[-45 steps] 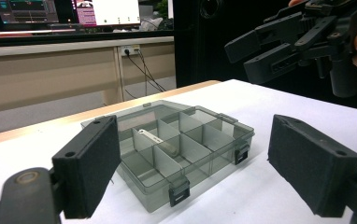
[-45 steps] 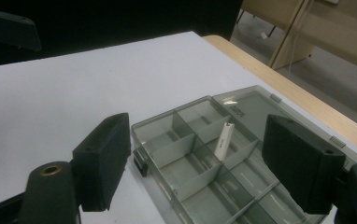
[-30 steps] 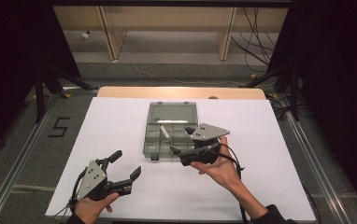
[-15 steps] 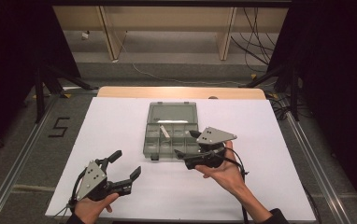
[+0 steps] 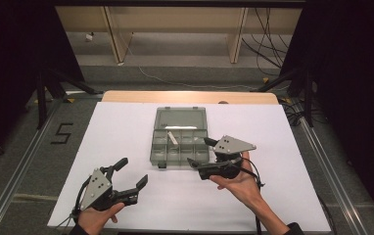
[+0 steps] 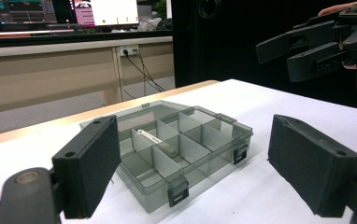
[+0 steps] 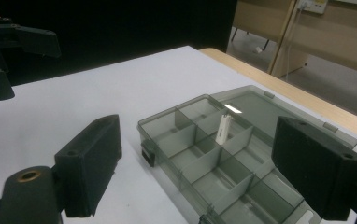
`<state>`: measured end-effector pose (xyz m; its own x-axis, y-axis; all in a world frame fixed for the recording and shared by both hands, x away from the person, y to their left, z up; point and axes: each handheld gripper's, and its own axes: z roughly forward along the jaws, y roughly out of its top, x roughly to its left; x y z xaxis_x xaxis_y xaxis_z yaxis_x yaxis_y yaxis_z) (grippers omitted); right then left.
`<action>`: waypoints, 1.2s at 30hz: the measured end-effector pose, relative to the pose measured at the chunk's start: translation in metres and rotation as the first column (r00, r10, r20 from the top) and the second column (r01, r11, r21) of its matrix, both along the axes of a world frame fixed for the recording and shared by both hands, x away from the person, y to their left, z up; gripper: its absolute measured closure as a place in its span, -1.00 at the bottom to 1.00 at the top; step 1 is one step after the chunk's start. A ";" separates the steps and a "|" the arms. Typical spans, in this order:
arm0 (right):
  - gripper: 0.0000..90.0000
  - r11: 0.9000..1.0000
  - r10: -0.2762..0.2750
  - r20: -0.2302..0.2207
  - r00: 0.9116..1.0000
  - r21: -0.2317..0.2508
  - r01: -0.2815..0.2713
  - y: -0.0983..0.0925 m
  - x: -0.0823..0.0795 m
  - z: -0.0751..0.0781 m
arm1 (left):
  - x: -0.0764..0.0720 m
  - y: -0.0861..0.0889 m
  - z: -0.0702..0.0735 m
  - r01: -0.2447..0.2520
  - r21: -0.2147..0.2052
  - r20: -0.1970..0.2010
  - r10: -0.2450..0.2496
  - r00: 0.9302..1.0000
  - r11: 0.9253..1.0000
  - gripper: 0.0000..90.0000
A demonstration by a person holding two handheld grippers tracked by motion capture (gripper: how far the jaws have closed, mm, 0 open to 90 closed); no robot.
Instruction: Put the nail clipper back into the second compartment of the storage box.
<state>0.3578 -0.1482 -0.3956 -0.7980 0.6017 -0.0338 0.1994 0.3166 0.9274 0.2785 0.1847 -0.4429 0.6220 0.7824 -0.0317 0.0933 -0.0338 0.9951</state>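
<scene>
A smoky grey, see-through organiser box lies near the middle of the white desk, its lid folded flat back on the far side so the inside is open to view. Thin walls of the same tinted plastic split it into small square compartments in two rows, and two dark latches hang on its near front wall. A small white stick-like piece (its exact nature is too small to tell) leans across one of the dividers in the back row, one end raised and catching the light. The left gripper is held in the person's left hand near the front-left part of the desk, well apart from the box, and its jaws stand wide open with nothing between them; in the left gripper view the box sits between the two black pads, farther off. The right gripper rests in the person's right hand just beside the box's front right corner, above the desk, and its jaws are likewise spread wide and hold nothing. In the right gripper view the open compartments and the white piece lie between its pads, and the other gripper shows at the upper left edge.
</scene>
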 end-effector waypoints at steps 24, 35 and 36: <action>-0.61 0.995 -0.036 -0.014 0.999 0.093 0.037 -0.039 -0.022 -0.008 | 0.000 -0.001 -0.001 0.010 0.006 -0.007 -0.009 1.000 1.000 -0.63; -0.63 0.990 -0.049 -0.002 0.999 0.136 0.049 -0.050 -0.031 -0.013 | 0.000 -0.002 -0.001 0.015 0.003 -0.009 -0.015 1.000 1.000 -0.64; -0.63 0.988 -0.048 -0.004 0.999 0.150 0.048 -0.051 -0.032 -0.014 | 0.000 -0.002 -0.001 0.016 0.004 -0.010 -0.016 1.000 1.000 -0.63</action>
